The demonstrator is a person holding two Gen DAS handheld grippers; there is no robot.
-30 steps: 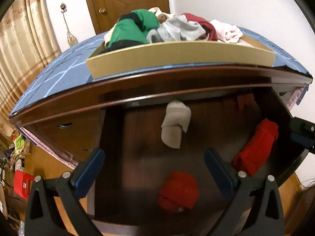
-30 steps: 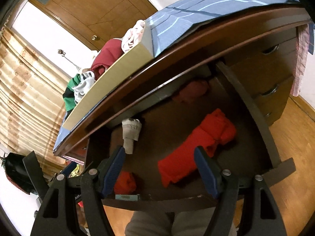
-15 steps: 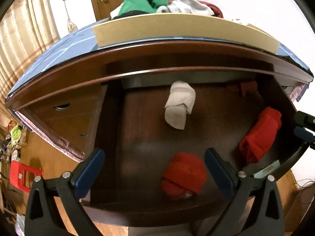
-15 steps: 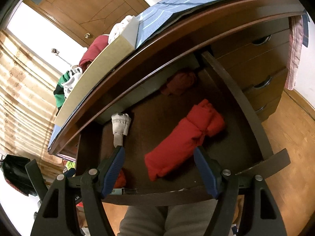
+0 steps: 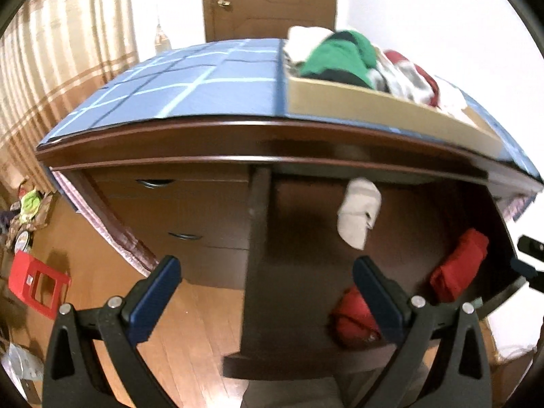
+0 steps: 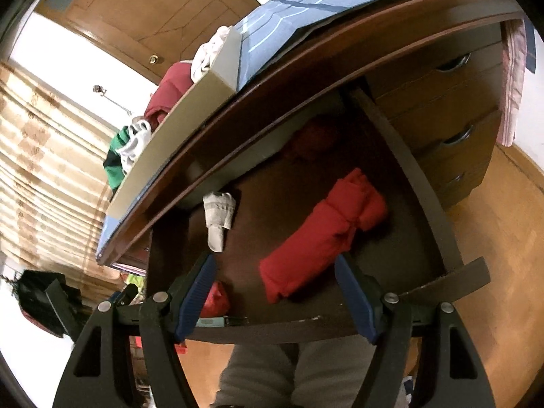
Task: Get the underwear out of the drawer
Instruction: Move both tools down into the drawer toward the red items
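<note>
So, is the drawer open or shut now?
Open: the drawer is pulled out, and the red roll and white piece lie exposed inside.

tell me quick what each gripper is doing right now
left gripper: open, holding nothing.
right gripper: open, empty, over the long red roll in the drawer.

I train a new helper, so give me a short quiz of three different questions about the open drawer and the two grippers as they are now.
1. True or false: the right gripper grips the long red roll.
2. Which colour is the bundle near the drawer's back? A) green B) whitish C) blue
3. Fill in: the beige box of clothes stands on the ______ cloth.

Key
1. False: it is open, with nothing gripped, and so is the left gripper.
2. B
3. blue
</note>
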